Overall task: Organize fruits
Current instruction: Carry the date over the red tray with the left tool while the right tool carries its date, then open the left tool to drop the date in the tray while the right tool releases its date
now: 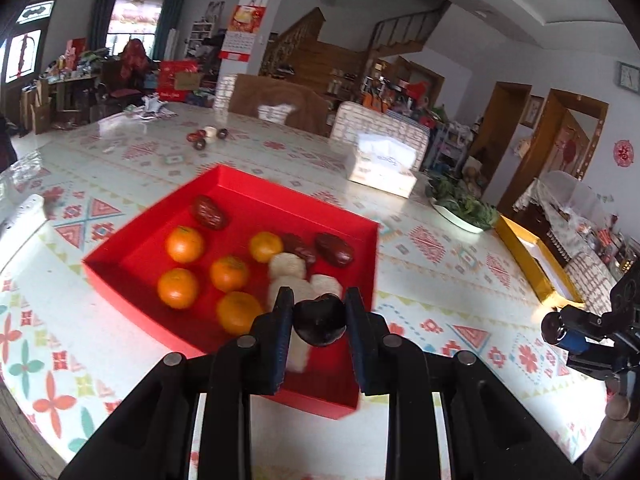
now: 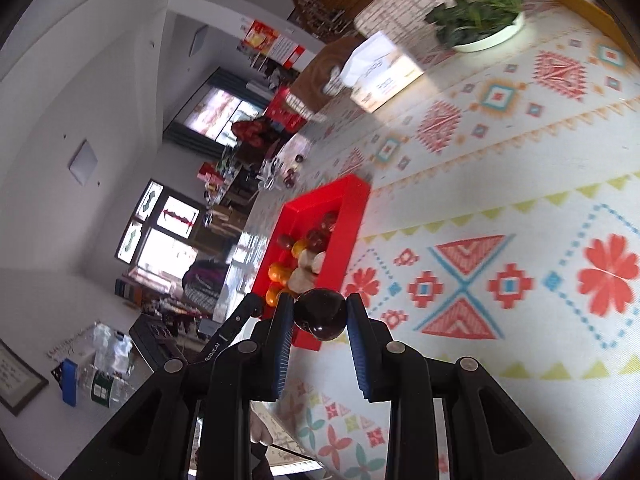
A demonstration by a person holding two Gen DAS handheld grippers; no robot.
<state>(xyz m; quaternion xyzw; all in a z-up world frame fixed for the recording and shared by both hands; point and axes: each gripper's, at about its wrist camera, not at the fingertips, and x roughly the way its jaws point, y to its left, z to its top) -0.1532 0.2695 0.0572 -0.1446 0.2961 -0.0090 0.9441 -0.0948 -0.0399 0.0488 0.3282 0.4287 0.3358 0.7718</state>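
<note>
L gripper (image 1: 319, 322): jaws nearly closed, clamped on a dark, glossy round fruit (image 1: 319, 321), prob. a plum or dark date; can't tell which. Pads press it from both sides, fruit sits at the tips.

R gripper (image 2: 320, 316): same story. Jaws pinched on its own dark round fruit (image 2: 321, 314), held at the tips. R view is rolled hard, table runs diagonal.

Red tray (image 1: 362, 272) on patterned tablecloth (image 1: 460, 264). Holds oranges (image 1: 185, 244) on its left half, red dates (image 1: 334, 249) toward the far side, pale whitish pieces (image 1: 287, 266) mid-near. No dark round fruit in the tray yet, as far as I can see.

Key relation: in L view the tray lies directly under and just beyond the L jaws, so the held fruit hangs over the tray's near right part, above the pale pieces. In R view the tray (image 2: 352, 216) lies ahead and left of the jaws, its long axis running away from the claw; the R fruit is over the tray's near corner or just short of it, hard to tell.

Judgement: L hand is nearer a drop. It looks ready to lower and release; R likely needs to carry further left over the rim first. Free floor seems to be at the near right. Risk: round fruit rolling into the oranges.

Few more dark fruits (image 1: 200, 138) far across the table, well apart from the tray.
</note>
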